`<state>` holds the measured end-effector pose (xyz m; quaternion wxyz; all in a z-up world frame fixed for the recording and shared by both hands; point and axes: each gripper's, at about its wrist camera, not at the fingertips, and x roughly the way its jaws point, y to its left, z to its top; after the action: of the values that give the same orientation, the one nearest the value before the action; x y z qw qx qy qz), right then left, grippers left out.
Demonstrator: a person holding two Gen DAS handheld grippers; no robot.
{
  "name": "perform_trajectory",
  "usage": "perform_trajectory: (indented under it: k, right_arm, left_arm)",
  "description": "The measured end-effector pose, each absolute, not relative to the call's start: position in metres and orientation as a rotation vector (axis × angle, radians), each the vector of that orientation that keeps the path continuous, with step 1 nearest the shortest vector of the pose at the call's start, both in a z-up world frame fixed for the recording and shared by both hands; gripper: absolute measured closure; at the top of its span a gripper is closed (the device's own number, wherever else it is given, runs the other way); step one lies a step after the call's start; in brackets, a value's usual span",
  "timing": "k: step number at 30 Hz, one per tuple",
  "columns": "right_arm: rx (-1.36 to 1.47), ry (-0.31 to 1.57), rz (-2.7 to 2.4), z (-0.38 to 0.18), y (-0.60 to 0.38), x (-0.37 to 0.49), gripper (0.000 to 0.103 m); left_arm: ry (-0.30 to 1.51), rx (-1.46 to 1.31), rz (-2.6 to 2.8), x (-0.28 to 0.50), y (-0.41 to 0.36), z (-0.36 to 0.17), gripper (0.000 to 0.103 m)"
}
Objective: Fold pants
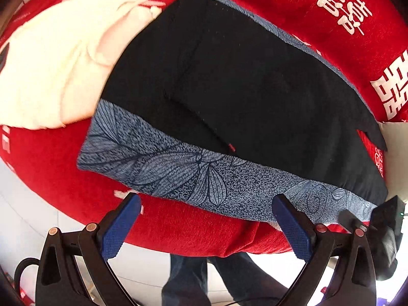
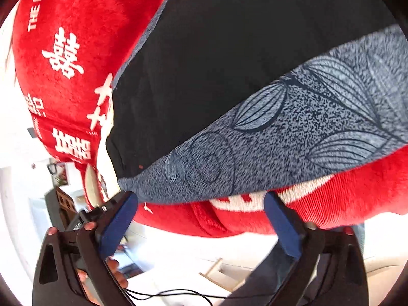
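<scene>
The pants (image 1: 242,81) lie flat on a red cover (image 1: 191,229). They are black, with a blue-grey leaf-print band (image 1: 204,178) along the near edge. In the left wrist view my left gripper (image 1: 206,204) is open at that edge, and its right fingertip (image 1: 283,204) overlaps the band's hem. Nothing is pinched. In the right wrist view the band (image 2: 293,132) runs down to a corner (image 2: 132,183). My right gripper (image 2: 200,200) is open just below the hem, its blue pads (image 2: 119,219) on either side of it and not pressing on it.
A cream cloth (image 1: 51,63) lies on the red cover to the left of the pants. The cover has white printed characters (image 2: 63,53). A person's legs in dark jeans (image 1: 193,275) stand at the near edge above a pale floor. A thin cable (image 2: 178,293) hangs below.
</scene>
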<state>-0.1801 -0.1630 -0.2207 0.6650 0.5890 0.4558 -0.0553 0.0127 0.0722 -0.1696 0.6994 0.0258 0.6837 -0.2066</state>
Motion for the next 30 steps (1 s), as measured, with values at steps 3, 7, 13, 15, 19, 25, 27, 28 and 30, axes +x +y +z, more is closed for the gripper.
perform_trajectory:
  k: [3,7,13,15,19,25,27,28,30]
  right_arm:
    - [1.366,0.999,-0.119,-0.228,-0.166,-0.186,0.027]
    - [1.412,0.953,-0.105,-0.233,-0.168,-0.198,0.030]
    - [1.519,0.789,-0.070,-0.242,-0.178,-0.196,0.033]
    - [1.570,0.745,-0.045,-0.245,-0.181,-0.191,0.048]
    - [1.633,0.742,-0.027,-0.238,-0.189,-0.185,0.092]
    - [1.566,0.769,0.038,-0.204,-0.189,-0.179,0.095]
    - [1.550,0.792,0.043,-0.201,-0.189,-0.181,0.095]
    - [1.546,0.804,0.043,-0.200,-0.189,-0.180,0.095]
    - [1.540,0.830,0.036,-0.203,-0.190,-0.180,0.095]
  left_arm:
    - [1.537,0.012,-0.492,0.010,0.075,-0.175,0.000]
    - [1.563,-0.020,-0.519,0.004,0.075,-0.181,0.000]
    - [1.582,-0.043,-0.526,0.004,0.068,-0.188,0.000]
    - [1.597,-0.071,-0.520,0.005,0.068,-0.192,0.000]
    - [1.621,-0.137,-0.507,0.005,0.069,-0.197,0.000]
    - [1.603,-0.292,-0.458,0.026,0.079,-0.198,0.000]
    - [1.593,-0.311,-0.429,0.034,0.079,-0.199,0.002]
    - [1.589,-0.314,-0.419,0.038,0.080,-0.199,0.019]
    - [1.601,-0.288,-0.403,0.044,0.078,-0.201,0.038]
